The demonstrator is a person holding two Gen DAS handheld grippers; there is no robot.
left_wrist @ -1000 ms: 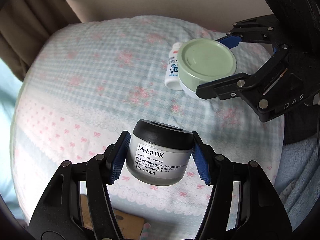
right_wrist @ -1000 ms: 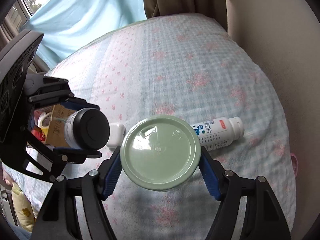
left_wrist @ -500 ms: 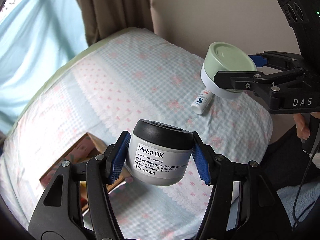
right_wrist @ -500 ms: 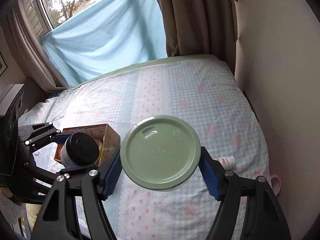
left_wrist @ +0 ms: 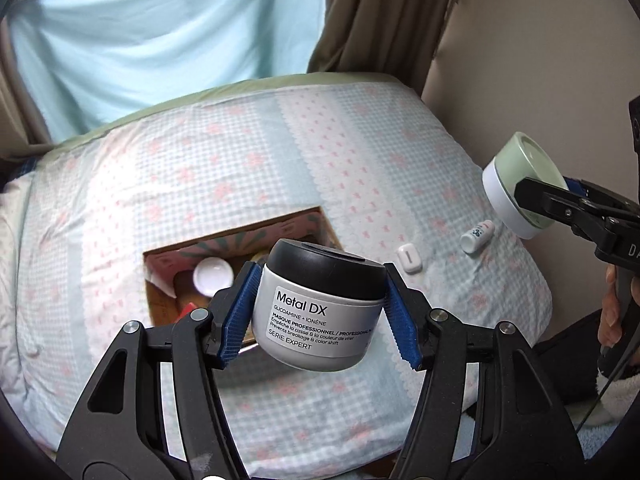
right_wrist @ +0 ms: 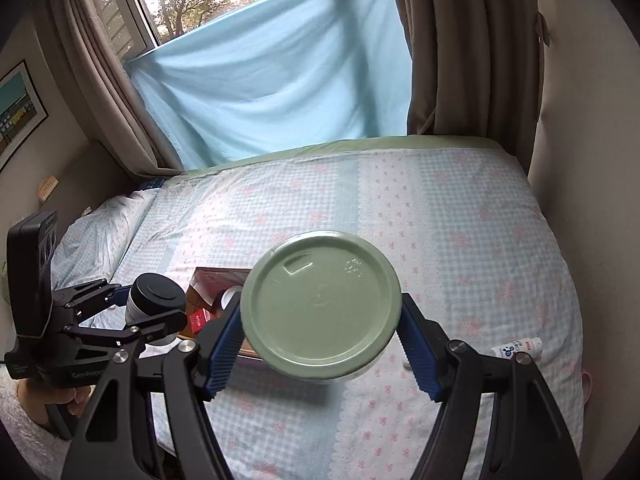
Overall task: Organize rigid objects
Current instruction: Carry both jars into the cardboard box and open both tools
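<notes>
Holding two items aloft: my left tool (left_wrist: 320, 312) clamped on the jar (left_wrist: 318, 312), box (left_wrist: 240, 240) just beyond it; my right tool (right_wrist: 322, 346) clamped on the tub (right_wrist: 322, 306). Unsorted on the bed (left_wrist: 160, 168): bottle (left_wrist: 477, 236), white case (left_wrist: 409, 260).

I am holding a grey, black-lidded Metal DX jar (left_wrist: 320, 312) tilted above the open cardboard box (left_wrist: 236, 240) and a white, green-lidded tub (right_wrist: 322, 306) aloft, while a small white bottle (left_wrist: 477, 236) is lying on the bed.
</notes>
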